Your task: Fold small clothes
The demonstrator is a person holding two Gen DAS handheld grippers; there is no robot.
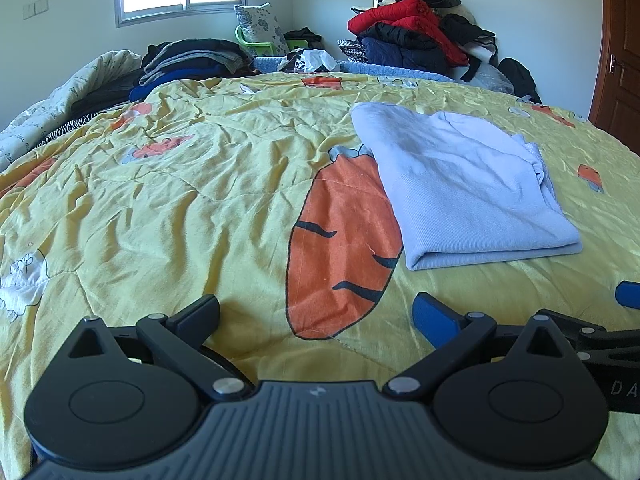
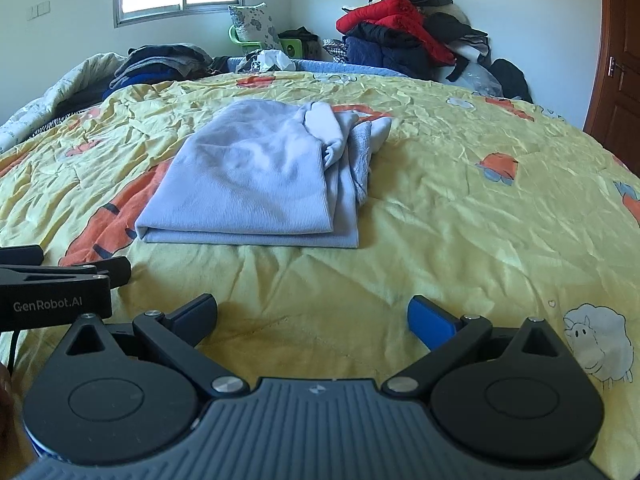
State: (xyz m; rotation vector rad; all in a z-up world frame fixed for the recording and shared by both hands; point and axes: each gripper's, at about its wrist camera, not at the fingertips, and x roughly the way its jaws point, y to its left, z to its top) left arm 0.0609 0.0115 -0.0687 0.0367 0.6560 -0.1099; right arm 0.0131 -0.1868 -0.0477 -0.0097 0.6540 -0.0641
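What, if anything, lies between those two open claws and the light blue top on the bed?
Nothing visible. Only bare yellow quilt separates the right gripper from the folded light blue top. The left gripper faces only the quilt's orange carrot print.

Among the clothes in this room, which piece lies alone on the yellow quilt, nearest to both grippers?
The light blue folded garment. It lies alone on the yellow quilt, before both open grippers; the dark folded stack and the red-jacket heap sit far behind.

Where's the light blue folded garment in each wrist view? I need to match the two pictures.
Left wrist: light blue garment lies right of centre, beside the big orange carrot print.
Right wrist: garment sits centre-left, ahead of the open fingers.
Shared landmark: red jacket pile against the back wall.
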